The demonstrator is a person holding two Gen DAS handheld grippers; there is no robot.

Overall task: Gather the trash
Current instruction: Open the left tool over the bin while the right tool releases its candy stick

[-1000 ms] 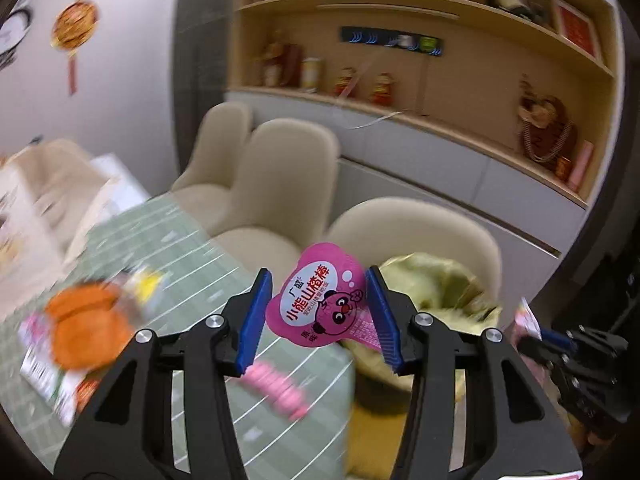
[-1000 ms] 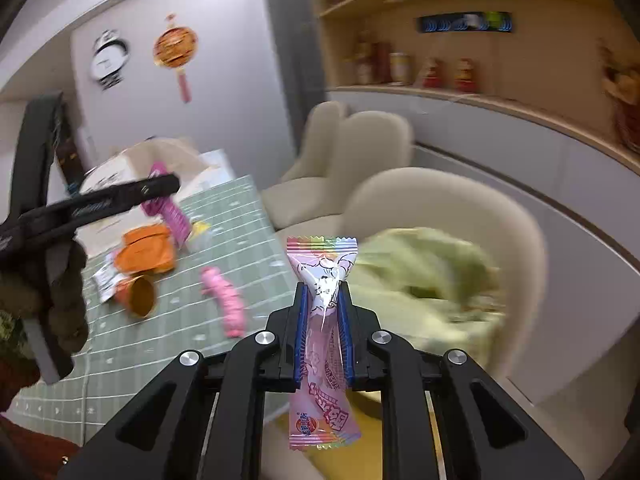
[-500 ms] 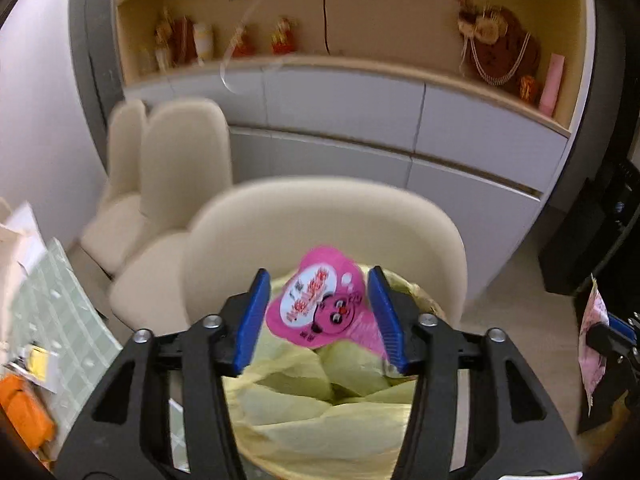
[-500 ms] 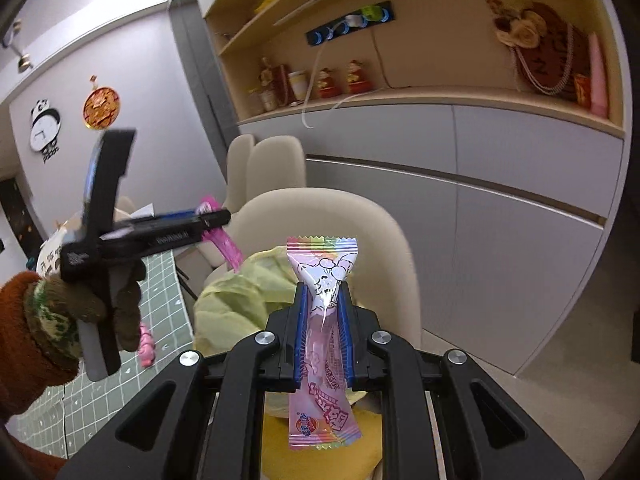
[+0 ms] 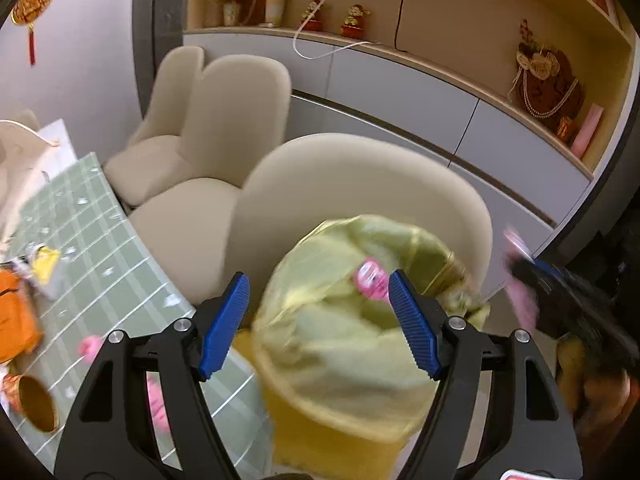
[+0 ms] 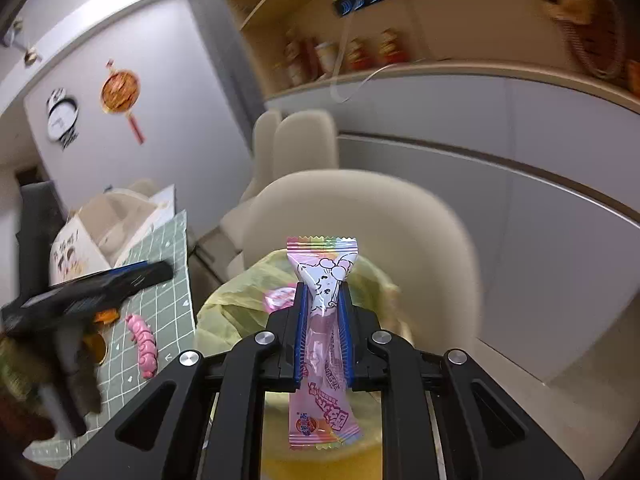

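The right gripper (image 6: pixel 323 336) hangs above the yellow bin bag (image 6: pixel 240 300), jaws clamped on a pink candy wrapper (image 6: pixel 322 344). If it lets go off-centre, the light, crinkly wrapper could flutter past the rim onto the chair (image 6: pixel 420 232). The left gripper (image 5: pixel 316 320) is over the bag with jaws spread wide and empty; a pink heart-shaped packet (image 5: pixel 370 276) lies inside. More litter waits on the table (image 5: pixel 100 240)

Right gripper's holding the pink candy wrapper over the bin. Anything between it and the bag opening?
Nothing visible. The right gripper holds the pink candy wrapper directly above the open yellow-green bin bag; the left gripper, open, is off to the side.
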